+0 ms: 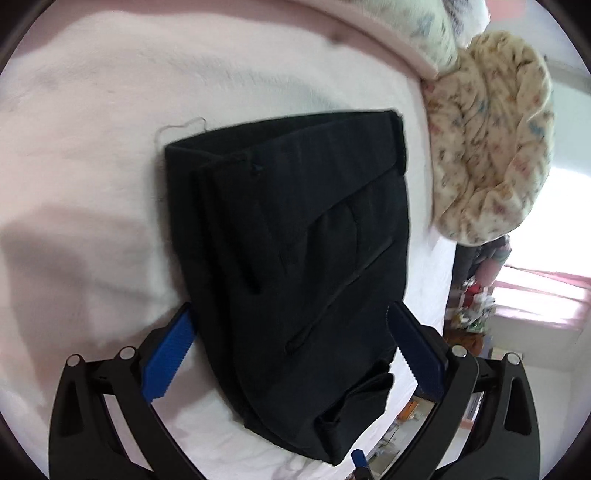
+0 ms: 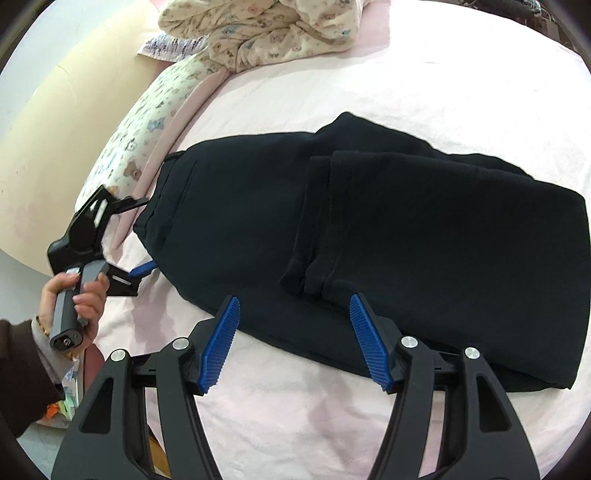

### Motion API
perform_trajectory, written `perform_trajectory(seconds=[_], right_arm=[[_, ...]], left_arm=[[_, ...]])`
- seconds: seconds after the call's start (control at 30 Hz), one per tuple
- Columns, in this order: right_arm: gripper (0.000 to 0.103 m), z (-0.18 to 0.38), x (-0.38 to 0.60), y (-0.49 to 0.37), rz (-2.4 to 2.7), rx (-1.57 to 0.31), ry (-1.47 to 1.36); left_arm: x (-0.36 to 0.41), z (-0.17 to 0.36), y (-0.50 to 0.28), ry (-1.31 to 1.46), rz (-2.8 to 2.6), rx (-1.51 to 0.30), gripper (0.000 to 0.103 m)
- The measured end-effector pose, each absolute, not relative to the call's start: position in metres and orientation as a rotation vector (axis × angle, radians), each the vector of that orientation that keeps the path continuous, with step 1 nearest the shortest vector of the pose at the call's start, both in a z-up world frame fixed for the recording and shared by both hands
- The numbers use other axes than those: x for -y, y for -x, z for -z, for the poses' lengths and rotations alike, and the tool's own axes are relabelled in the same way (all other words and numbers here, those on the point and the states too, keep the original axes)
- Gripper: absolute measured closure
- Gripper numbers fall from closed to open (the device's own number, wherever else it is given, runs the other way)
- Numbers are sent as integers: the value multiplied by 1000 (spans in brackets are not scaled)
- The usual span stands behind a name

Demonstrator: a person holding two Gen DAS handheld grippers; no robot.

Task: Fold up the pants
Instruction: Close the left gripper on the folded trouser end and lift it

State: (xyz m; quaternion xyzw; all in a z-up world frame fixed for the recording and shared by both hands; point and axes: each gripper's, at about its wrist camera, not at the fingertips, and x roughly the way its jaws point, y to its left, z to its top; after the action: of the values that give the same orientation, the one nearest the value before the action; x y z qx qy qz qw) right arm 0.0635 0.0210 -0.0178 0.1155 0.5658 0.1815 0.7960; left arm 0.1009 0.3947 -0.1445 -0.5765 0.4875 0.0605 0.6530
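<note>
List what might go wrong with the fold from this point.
1. The folded black pants reach close to the edge of the pink bed; a nudge could send them sliding off.
2. The left gripper stands open at the waistband end; closing there may drag the layers apart.
3. The right gripper hangs open over the leg cuffs; lowering could rumple them.

Folded pants [image 2: 369, 236] lie flat on the bed [image 2: 424, 85], their leg ends doubled back on top of the upper part. Behind them, at the bed's far edge, a pillow [image 2: 140, 144] lies left and a bunched quilt [image 2: 266, 33] beyond it. The left gripper [image 2: 144, 236] stands at the pants' left end, waistband between its fingers; the right gripper [image 2: 293, 339] is over their near edge.
</note>
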Motion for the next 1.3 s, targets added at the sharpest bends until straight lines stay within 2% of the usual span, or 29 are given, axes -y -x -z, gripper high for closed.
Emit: perform_trajectory(seconds=[0.1,0.2,0.27,0.37,0.57,0.7,0.83,0.97,1.17,1.3], right_arm=[[38,19,-21,-61,-393,-1225,-241],[38,25,-21,-60,-391,-1250,-243],[38,29,-20,-59,-387,-1269,-255],[38,33,-21,-57,-390,-1282,-277],[38,36,-25,-55,-411,-1296,-269],[38,42,-25,-51,-412,-1326,-267],[38,47,-26,-48,-412,-1350,-266],[38,49,-28,-41,-420,-1365,-252],[38,51,-23,-34,-408,-1376,-263],[38,50,-21,-34,-405,-1375,-266]], left_arm=[[-399,148,-101,1350,-123,-1066,6],[-400,151,-101,1360,-141,-1051,28],[-401,153,-95,1350,-166,-1051,53],[-403,155,-85,1357,-157,-1012,65],[-398,146,-83,1340,-115,-935,80],[-395,140,-82,1336,-59,-874,79],[-400,157,-86,1420,-112,-897,62],[-397,161,-99,1410,-142,-890,58],[-394,153,-91,1370,-125,-840,81],[-387,135,-91,1291,-104,-812,87]])
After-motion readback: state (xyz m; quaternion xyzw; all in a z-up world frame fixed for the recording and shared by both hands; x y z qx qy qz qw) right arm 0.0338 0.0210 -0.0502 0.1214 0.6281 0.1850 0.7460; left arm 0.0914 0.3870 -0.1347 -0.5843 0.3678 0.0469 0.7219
